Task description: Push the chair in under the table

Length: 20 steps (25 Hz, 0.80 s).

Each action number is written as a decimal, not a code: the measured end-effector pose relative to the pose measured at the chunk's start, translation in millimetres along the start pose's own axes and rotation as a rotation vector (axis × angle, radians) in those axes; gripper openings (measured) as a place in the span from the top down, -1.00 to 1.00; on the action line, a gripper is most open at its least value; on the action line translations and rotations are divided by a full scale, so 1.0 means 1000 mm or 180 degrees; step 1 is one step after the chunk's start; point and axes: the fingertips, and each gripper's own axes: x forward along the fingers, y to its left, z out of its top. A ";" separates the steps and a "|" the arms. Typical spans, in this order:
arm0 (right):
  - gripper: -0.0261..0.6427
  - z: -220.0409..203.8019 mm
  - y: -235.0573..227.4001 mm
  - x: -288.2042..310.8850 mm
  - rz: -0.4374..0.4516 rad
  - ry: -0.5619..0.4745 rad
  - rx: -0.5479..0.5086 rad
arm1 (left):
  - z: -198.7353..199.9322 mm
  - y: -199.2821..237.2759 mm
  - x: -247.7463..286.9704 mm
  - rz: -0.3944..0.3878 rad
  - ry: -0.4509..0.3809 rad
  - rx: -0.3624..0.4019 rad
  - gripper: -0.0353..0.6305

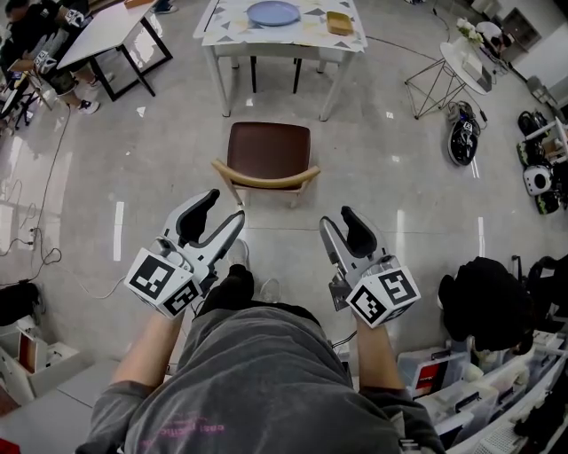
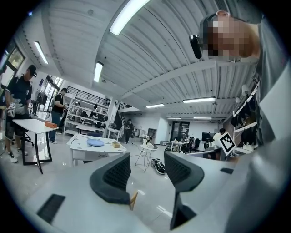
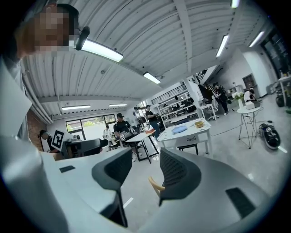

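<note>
The chair [image 1: 269,146] has a brown seat and a curved wooden backrest [image 1: 264,180]. It stands on the floor a little out from the white table [image 1: 232,46], its backrest toward me. Both grippers are held just short of the backrest and touch nothing. My left gripper [image 1: 222,213] is open near the backrest's left end, and my right gripper [image 1: 337,218] is open near its right end. In the left gripper view the empty left gripper [image 2: 148,172] shows a sliver of the backrest [image 2: 132,199] below its jaws. In the right gripper view the backrest [image 3: 156,184] lies between the open jaws of the right gripper [image 3: 143,172].
A blue plate [image 1: 273,12] and a yellow bowl [image 1: 339,22] sit on the white table. Another table [image 1: 102,31] stands far left, with people near it. A wire side table [image 1: 453,66] and gear lie at the right. A black bag [image 1: 484,301] and storage bins are beside me.
</note>
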 end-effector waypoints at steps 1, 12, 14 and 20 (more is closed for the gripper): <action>0.40 0.000 -0.002 0.002 0.0000 0.0006 0.0002 | 0.000 0.002 0.003 -0.0002 0.0001 -0.0010 0.21; 0.40 0.005 -0.034 0.048 -0.0081 0.0096 0.0013 | -0.001 0.043 0.048 -0.0048 0.0019 -0.0091 0.21; 0.40 0.005 -0.040 0.062 -0.0091 0.0136 0.0020 | -0.003 0.057 0.058 -0.0052 0.0042 -0.0120 0.21; 0.40 -0.004 -0.053 0.107 -0.0124 0.0292 0.0080 | -0.013 0.098 0.083 -0.0088 0.0159 -0.0231 0.21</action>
